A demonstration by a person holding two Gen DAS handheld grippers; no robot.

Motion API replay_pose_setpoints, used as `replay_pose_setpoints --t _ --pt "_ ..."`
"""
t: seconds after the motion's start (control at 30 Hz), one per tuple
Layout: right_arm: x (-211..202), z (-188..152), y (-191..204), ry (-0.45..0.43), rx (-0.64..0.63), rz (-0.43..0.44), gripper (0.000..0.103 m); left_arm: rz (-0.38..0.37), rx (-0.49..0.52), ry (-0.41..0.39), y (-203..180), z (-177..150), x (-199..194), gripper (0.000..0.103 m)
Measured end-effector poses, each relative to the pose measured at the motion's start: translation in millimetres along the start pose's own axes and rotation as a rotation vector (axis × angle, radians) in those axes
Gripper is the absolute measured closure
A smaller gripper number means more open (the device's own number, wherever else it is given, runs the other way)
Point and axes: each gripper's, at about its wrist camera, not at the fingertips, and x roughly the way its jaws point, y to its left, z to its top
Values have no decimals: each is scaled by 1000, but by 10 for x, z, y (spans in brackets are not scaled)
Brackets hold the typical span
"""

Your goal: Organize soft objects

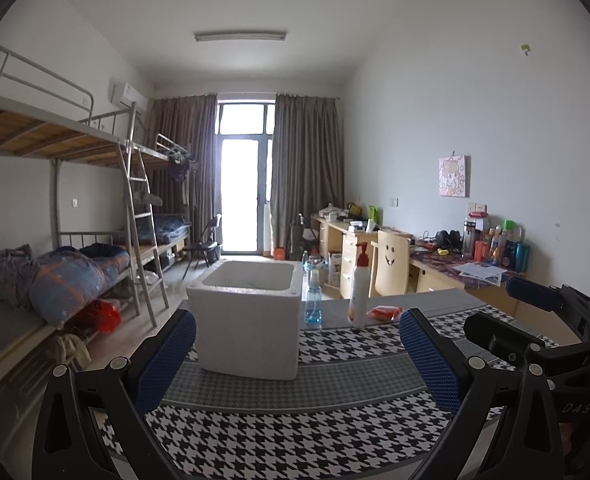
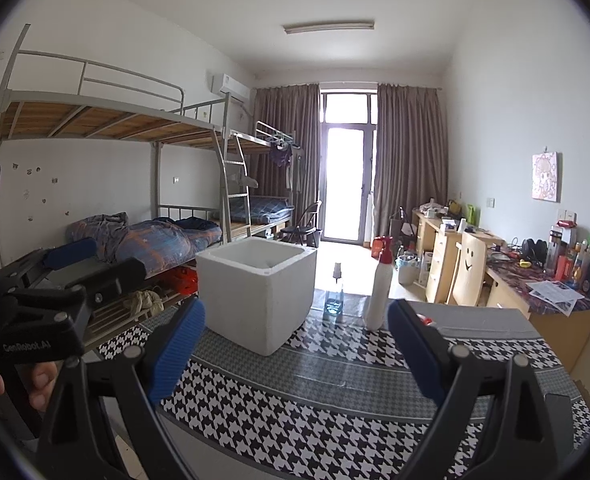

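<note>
Both grippers, left gripper [image 1: 297, 354] and right gripper [image 2: 297, 344], gape empty over the houndstooth tablecloth [image 1: 295, 432]; a squarish white foam box [image 1: 251, 320] stands upright, mouth upward, near its far edge.

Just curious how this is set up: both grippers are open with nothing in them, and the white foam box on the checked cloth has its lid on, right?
Not quite. The white foam box has no lid: the left wrist view looks straight into its open top. The rest holds: the left gripper and right gripper are open and hold nothing, and the box stands on the checked cloth.
</note>
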Motion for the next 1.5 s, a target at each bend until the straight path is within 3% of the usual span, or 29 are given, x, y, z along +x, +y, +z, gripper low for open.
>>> replay_pose_setpoints --t 0.4,0.57,0.87,1.07,1.5 --pt "-56 -150 -34 2 18 -6 8 49 13 11 -15 -141 7 1" --pt "-59 -254 -34 7 19 -22 8 24 1 17 2 -209 -6 1" --pt "-79 -452 -29 9 25 -30 8 45 -26 1 46 -316 -54 1" --pt "-59 -517 -47 26 42 -5 8 42 -17 24 60 -429 -7 1" --pt "-117 -625 -1 32 38 -36 8 42 -17 62 90 -559 2 1"
